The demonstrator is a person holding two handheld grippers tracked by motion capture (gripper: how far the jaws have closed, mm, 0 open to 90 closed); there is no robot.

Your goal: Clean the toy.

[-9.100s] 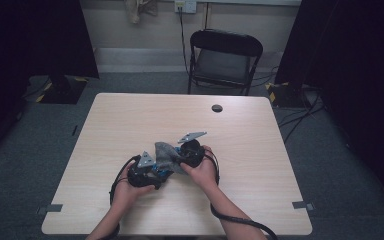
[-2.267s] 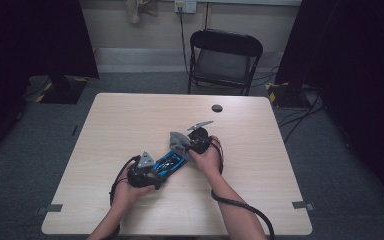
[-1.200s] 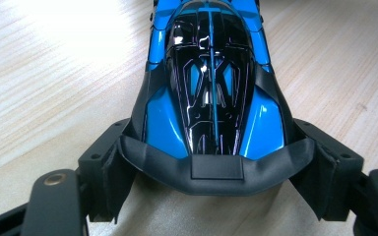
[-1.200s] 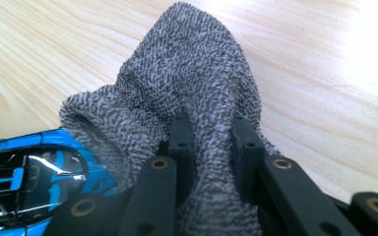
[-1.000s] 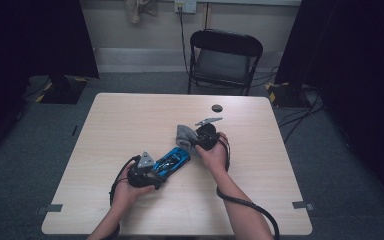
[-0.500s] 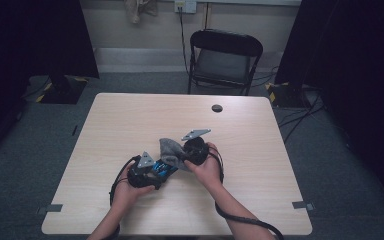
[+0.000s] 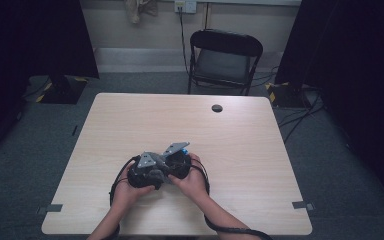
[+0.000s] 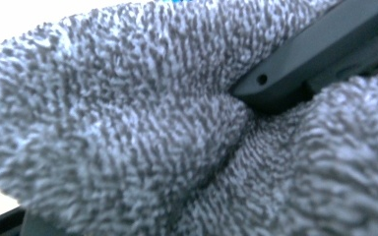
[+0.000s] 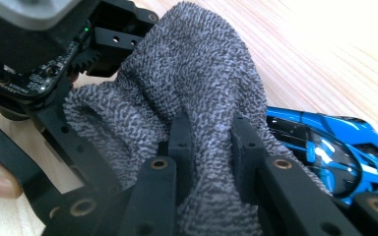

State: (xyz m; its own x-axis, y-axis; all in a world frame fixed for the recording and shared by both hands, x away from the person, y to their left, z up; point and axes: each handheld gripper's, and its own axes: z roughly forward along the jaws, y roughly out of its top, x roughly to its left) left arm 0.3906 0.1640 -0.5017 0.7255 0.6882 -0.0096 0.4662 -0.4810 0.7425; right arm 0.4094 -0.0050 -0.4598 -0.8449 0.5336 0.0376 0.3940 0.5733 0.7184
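Observation:
Near the table's front edge, the person's two hands hold the grippers close together. My right gripper (image 9: 211, 130) is shut on a grey terry cloth (image 9: 197, 73), with a fold of it pinched between the black jaws. The cloth drapes over a blue toy car (image 9: 334, 142), whose glossy side shows at the right. My left gripper (image 7: 147, 172) sits just left of my right gripper (image 7: 172, 160) and keeps its grip on the car, though the cloth hides its jaws. In the left gripper view the cloth (image 8: 128, 123) lies right against the lens, with a dark hard edge (image 8: 320, 54) poking in.
The light wooden table (image 7: 240, 150) has a small black round thing (image 7: 217, 108) near its far edge. A black folding chair (image 7: 223, 60) stands behind the table. Cables run over the floor at the right and from both grippers.
My right gripper has come back down and to the left with the cloth, from beyond the car's far end onto the car. The blue car, plain a second ago, is now covered. The left hand stayed put.

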